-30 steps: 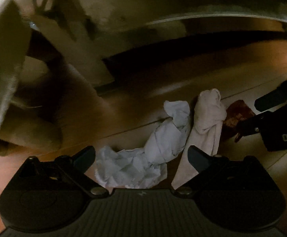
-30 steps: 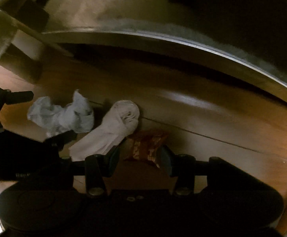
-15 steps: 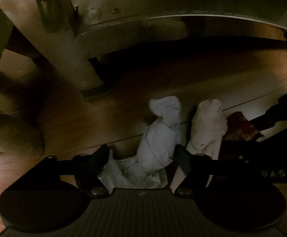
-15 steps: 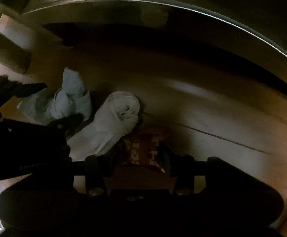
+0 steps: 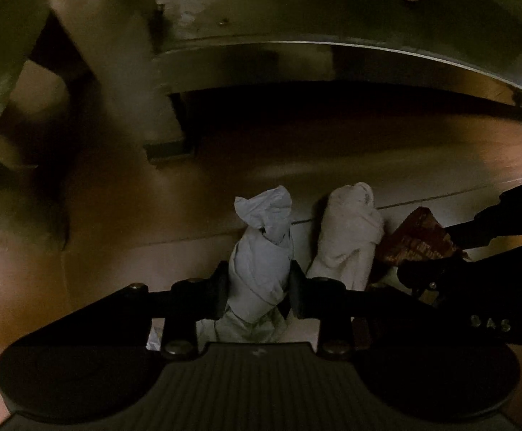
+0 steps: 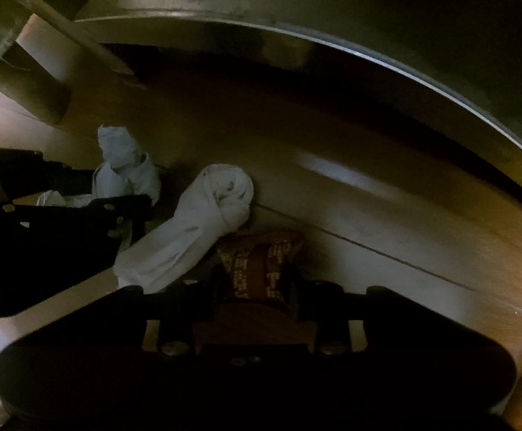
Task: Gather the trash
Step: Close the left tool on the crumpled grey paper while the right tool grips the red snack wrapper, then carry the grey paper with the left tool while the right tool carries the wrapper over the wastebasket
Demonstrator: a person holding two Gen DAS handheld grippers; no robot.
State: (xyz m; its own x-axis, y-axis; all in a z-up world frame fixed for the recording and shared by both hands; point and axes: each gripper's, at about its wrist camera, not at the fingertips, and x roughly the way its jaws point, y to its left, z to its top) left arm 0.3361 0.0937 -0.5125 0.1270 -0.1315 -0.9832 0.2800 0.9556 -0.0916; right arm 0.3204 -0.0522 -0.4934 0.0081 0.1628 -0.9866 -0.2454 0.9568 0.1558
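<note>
Three pieces of trash lie on the dim wooden floor under a table. My left gripper (image 5: 257, 287) is shut on a crumpled grey-white paper wad (image 5: 261, 251), also seen in the right wrist view (image 6: 124, 168). My right gripper (image 6: 255, 280) is shut on a brown printed snack wrapper (image 6: 257, 262), which shows in the left wrist view (image 5: 419, 240). Between them lies a rolled white tissue (image 5: 350, 230), free on the floor, also in the right wrist view (image 6: 203, 222).
A table leg (image 5: 131, 72) stands at the back left, with the table's curved metal-edged rim (image 6: 368, 61) overhead. A second leg (image 6: 31, 89) shows at the left. Each gripper's black body appears at the other view's edge.
Both grippers moved forward and down onto the trash and closed: the left around the paper wad, the right around the brown wrapper.
</note>
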